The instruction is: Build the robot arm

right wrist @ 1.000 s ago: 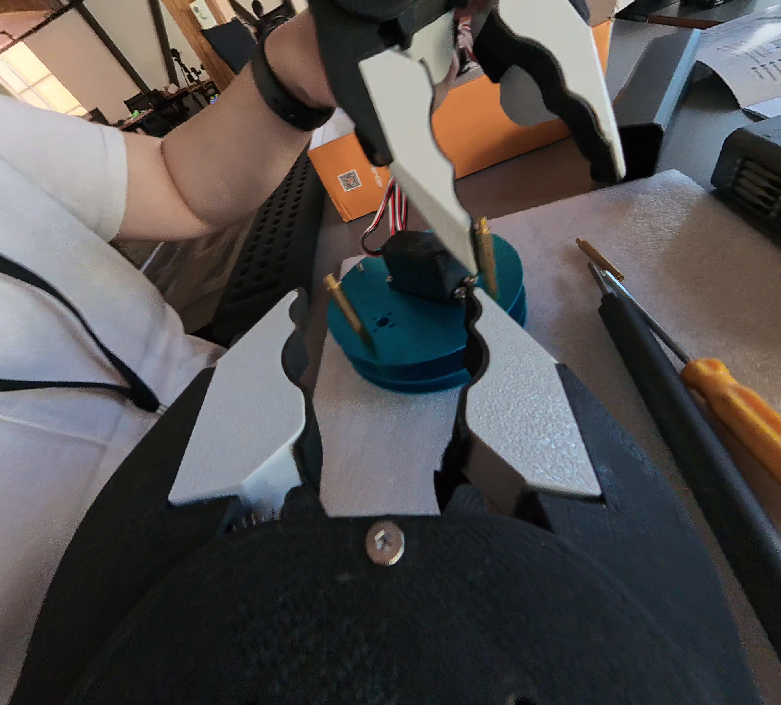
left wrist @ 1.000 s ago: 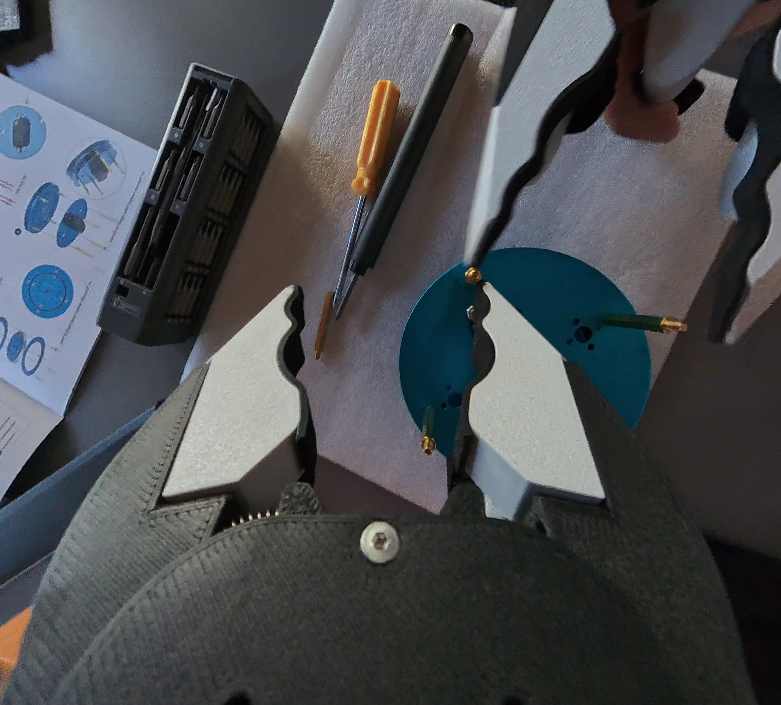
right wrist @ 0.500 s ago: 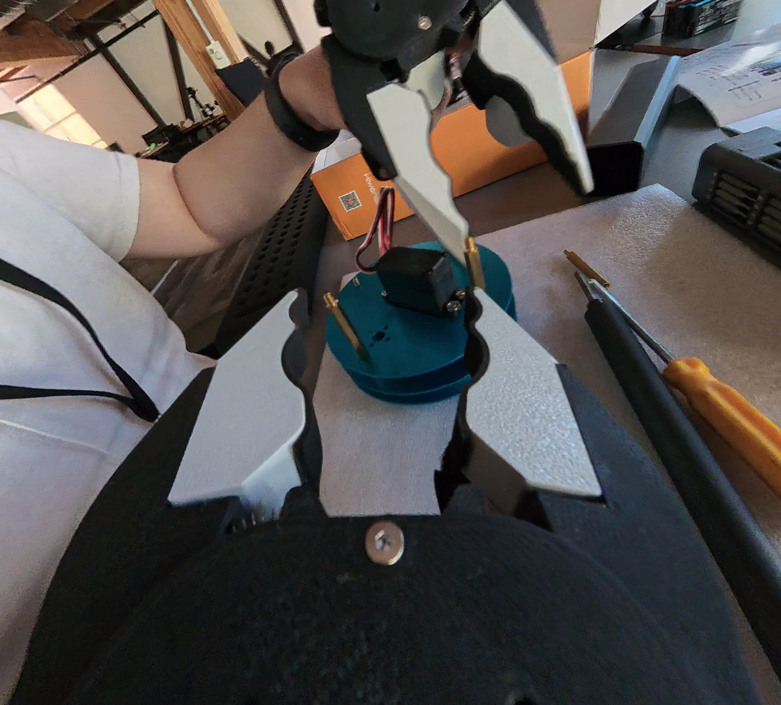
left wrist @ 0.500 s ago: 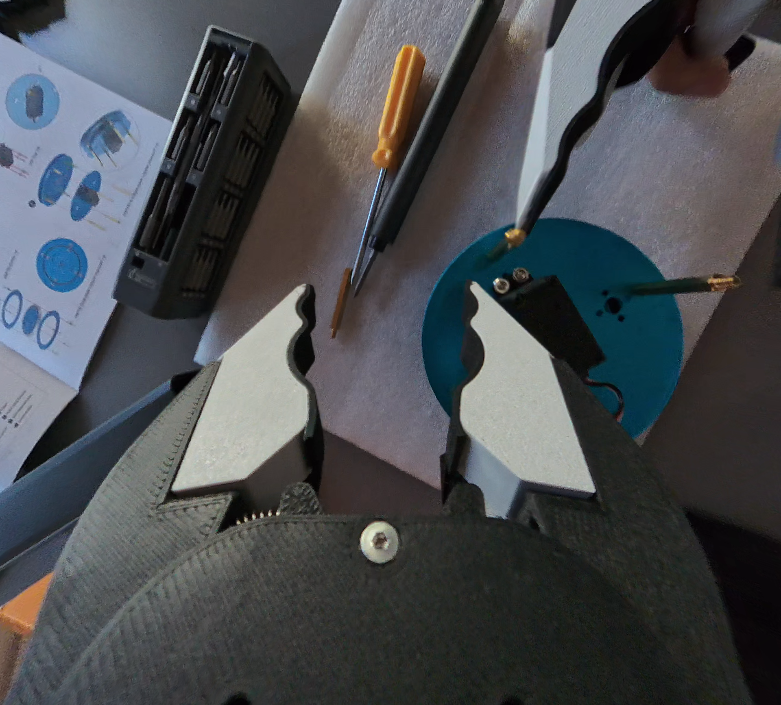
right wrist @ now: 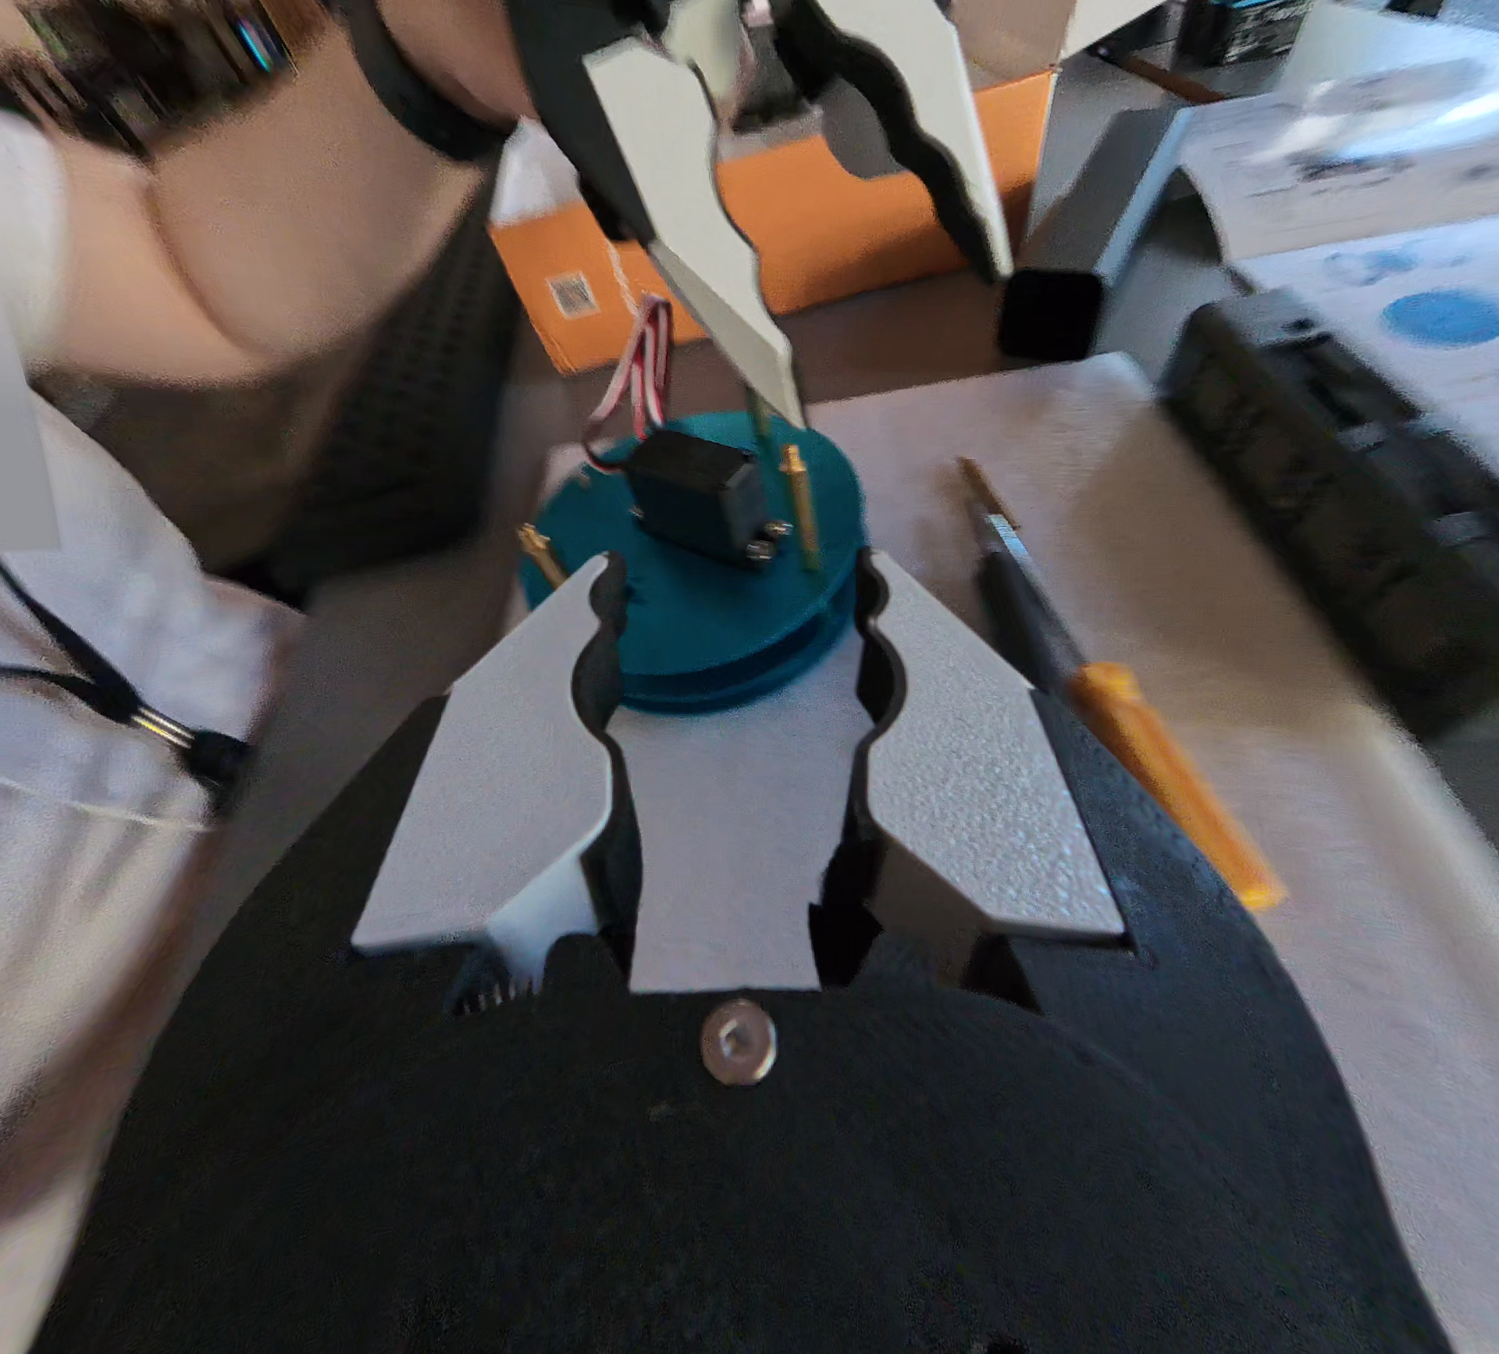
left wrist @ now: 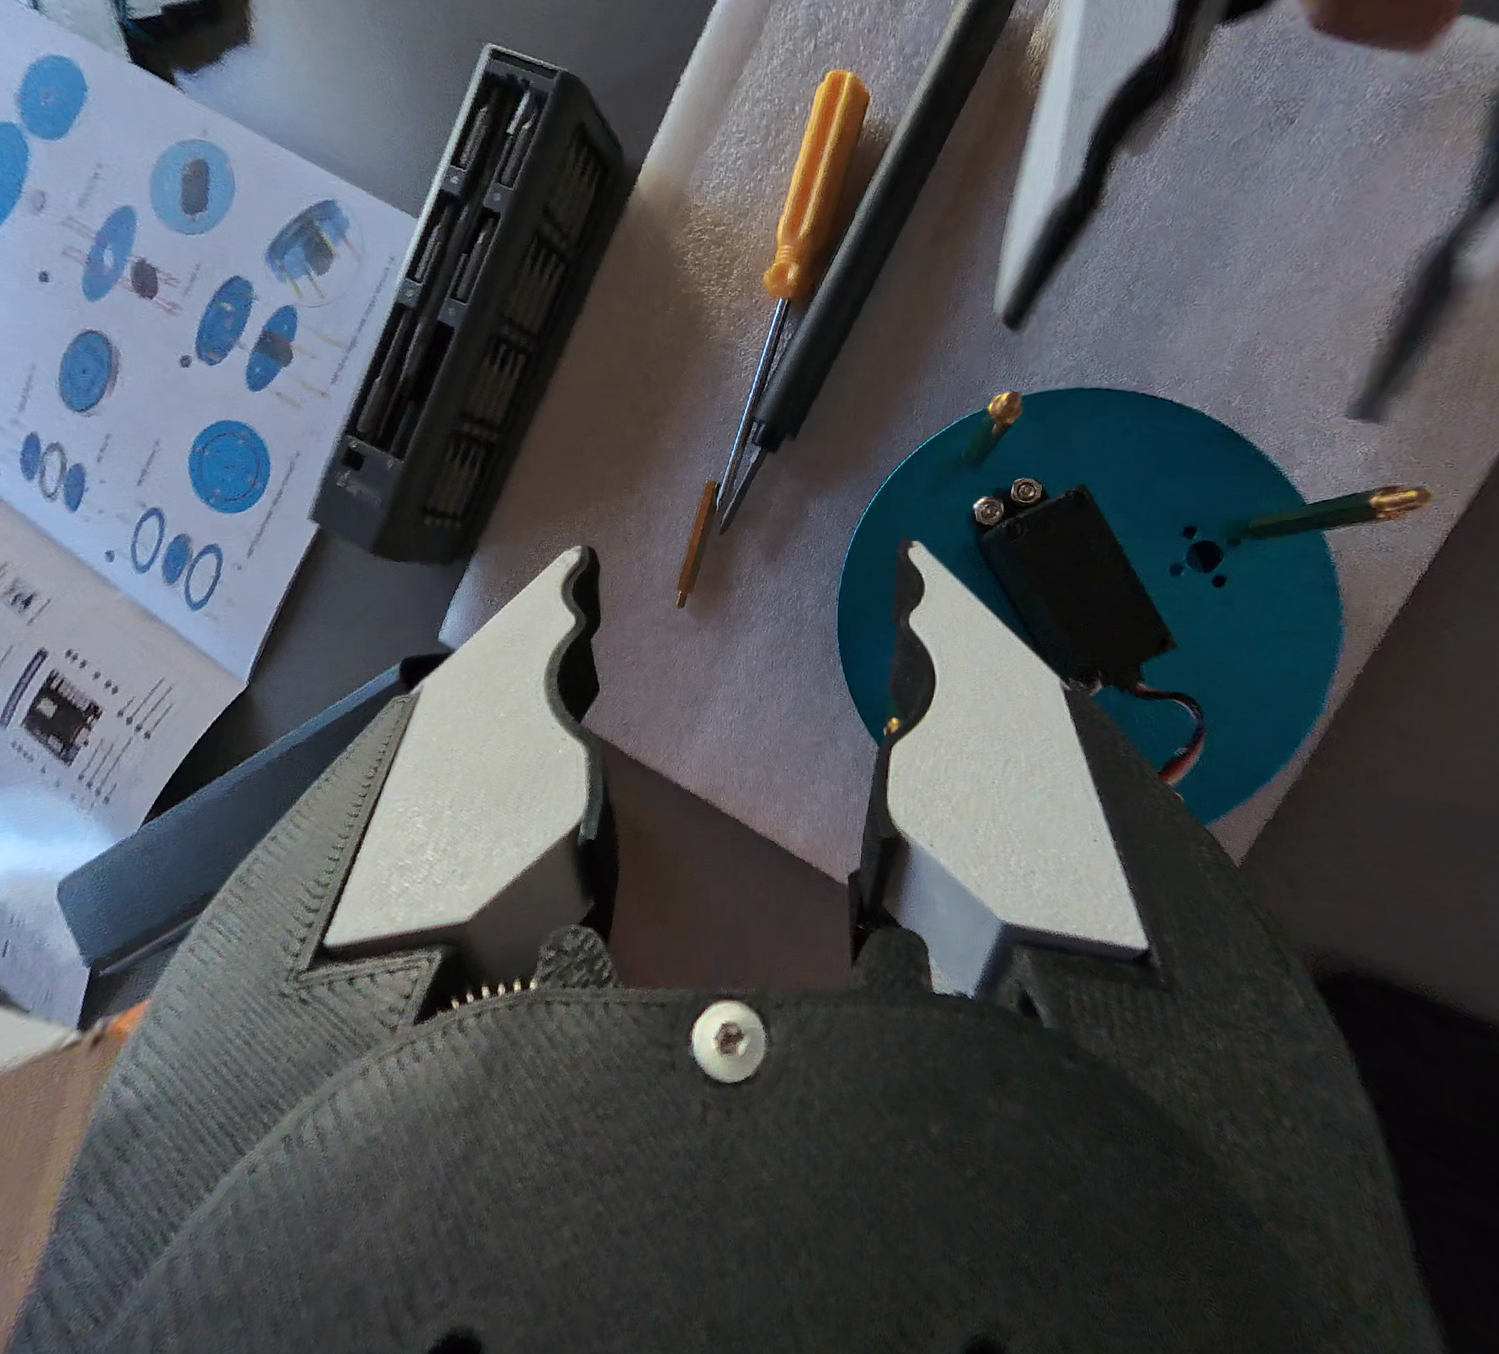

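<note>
A blue round disc (left wrist: 1265,650) lies on a white foam mat (left wrist: 892,57). A black servo (left wrist: 1071,585) with red and white wires sits on it, between upright brass standoffs (left wrist: 1338,516). My left gripper (left wrist: 745,552) is open and empty, raised above the mat at the disc's left edge. My right gripper (right wrist: 738,562) is open and empty, low in front of the disc (right wrist: 714,633), not touching it. The servo (right wrist: 697,496) and a standoff (right wrist: 799,504) stand just beyond its tips. The left gripper (right wrist: 892,333) hangs above the disc there.
A loose brass standoff (left wrist: 696,544), an orange screwdriver (left wrist: 815,187) and a black driver handle (left wrist: 884,195) lie on the mat. A dark bit case (left wrist: 478,309) and a printed sheet (left wrist: 122,341) lie to the left. An orange box (right wrist: 811,220) and a person's arm (right wrist: 284,244) are behind. The black servo (left wrist: 1071,585) lies around 4 cm away from my left fingertips. It turns up in the right wrist view (right wrist: 695,452) as well.
Both grippers have drawn back from the disc. The left finger has left the servo and risen. The right fingertip has left the brass standoff. The servo now shows fully.
</note>
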Motion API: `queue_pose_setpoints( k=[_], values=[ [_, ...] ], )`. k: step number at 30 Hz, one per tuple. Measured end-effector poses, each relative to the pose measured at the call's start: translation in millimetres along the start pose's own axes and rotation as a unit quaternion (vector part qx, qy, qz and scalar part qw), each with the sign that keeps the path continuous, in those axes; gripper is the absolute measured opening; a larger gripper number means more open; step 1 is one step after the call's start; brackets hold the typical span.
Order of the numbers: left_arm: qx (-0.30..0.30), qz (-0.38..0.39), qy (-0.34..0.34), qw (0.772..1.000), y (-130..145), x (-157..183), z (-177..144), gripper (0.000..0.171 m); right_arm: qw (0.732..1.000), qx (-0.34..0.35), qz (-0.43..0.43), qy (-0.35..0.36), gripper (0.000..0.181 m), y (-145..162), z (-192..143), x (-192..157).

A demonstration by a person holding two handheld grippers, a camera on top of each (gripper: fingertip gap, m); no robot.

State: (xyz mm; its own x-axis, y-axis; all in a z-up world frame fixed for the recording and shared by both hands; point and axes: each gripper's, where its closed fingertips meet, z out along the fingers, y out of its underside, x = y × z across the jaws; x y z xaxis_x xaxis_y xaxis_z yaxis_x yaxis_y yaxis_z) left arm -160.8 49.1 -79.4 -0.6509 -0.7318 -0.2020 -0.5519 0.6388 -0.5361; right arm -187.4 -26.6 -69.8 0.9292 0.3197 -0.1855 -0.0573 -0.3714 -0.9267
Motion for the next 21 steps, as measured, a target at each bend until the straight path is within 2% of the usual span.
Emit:
queue_pose_setpoints(
  k=[2,4,8,11,13,15,18,21],
  values=[
    [0.027,-0.008,-0.012,1.0,-6.5,2.7,-15.3,0.072,0.994,-0.047,-0.099,0.005,0.05,-10.2,-1.7,7.1],
    [0.061,-0.021,-0.024,0.998,-13.0,6.8,-31.0,0.069,0.98,-0.085,-0.178,-0.035,0.044,-21.1,4.1,5.9],
    [0.096,-0.053,-0.044,0.993,-2.9,18.4,-54.8,0.068,0.946,-0.188,-0.234,-0.123,0.031,-21.1,19.8,3.4],
    [0.091,-0.079,-0.058,0.991,20.5,26.4,-67.6,0.067,0.894,-0.29,-0.313,-0.133,0.027,-9.8,27.2,3.9],
    [0.085,-0.094,-0.068,0.99,36.6,30.2,-75.1,0.066,0.847,-0.367,-0.363,-0.126,0.021,2.3,26.8,9.9],
    [0.088,-0.108,-0.076,0.987,47.8,34.0,-82.2,0.066,0.815,-0.413,-0.39,-0.116,0.008,7.1,27.6,15.5],
    [0.095,-0.125,-0.081,0.984,59.9,39.5,-89.0,0.064,0.811,-0.453,-0.356,-0.101,0.007,8.5,26.4,17.7],
    [0.094,-0.139,-0.088,0.982,72.2,43.7,-92.5,0.064,0.847,-0.478,-0.231,-0.034,0.006,9.7,25.3,18.0]
  ],
)
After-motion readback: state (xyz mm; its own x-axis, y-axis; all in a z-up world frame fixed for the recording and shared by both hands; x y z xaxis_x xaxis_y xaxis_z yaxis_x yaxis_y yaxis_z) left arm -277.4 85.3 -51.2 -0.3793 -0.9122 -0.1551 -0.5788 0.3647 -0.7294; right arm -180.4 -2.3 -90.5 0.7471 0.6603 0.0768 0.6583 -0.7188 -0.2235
